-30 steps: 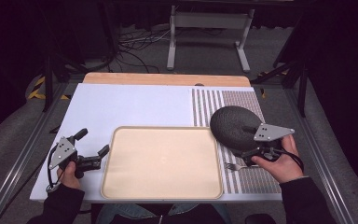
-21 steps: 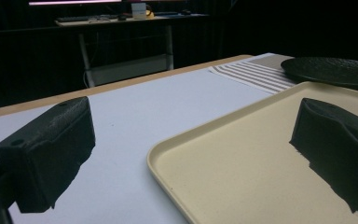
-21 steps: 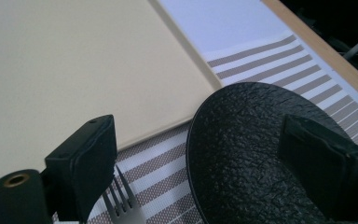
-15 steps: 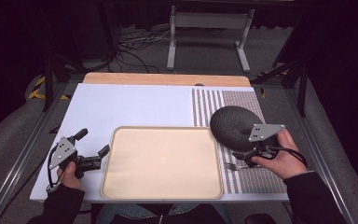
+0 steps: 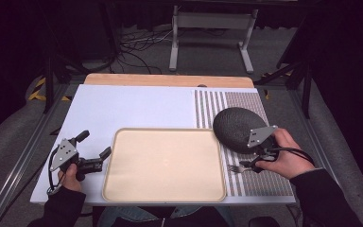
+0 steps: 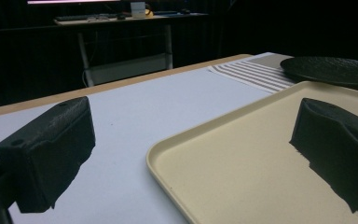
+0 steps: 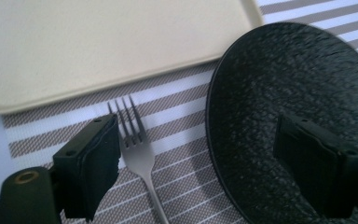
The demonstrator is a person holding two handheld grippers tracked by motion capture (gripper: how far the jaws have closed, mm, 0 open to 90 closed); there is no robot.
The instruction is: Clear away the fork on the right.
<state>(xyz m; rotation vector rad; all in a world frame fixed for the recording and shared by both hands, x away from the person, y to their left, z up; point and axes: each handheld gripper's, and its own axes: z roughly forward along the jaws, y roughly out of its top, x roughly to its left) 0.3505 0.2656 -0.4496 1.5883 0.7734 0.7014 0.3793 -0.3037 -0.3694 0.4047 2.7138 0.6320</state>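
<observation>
A: Tongs first, left to right. The left gripper (image 5: pixel 93 159) rests on the white table (image 5: pixel 137 109) at the left edge of the tray (image 5: pixel 165 163), jaws apart, nothing between them. The right gripper (image 7: pixel 205 163) hovers low over the striped mat (image 5: pixel 264 182), jaws wide apart, with the fork (image 7: pixel 137 154) just inside one jaw and the black plate (image 7: pixel 289 102) under the other.

B: Where does the fork lie?

A: Flat on the mat, between tray and plate, apart from both.

B: How will it handle?

A: Likely light, stiff, thin metal, smooth enough to slip. I'd pinch the handle across its width, near the neck.

B: Its heading?

A: In the high view, its long axis runs across the mat, tines toward the tray.
</observation>
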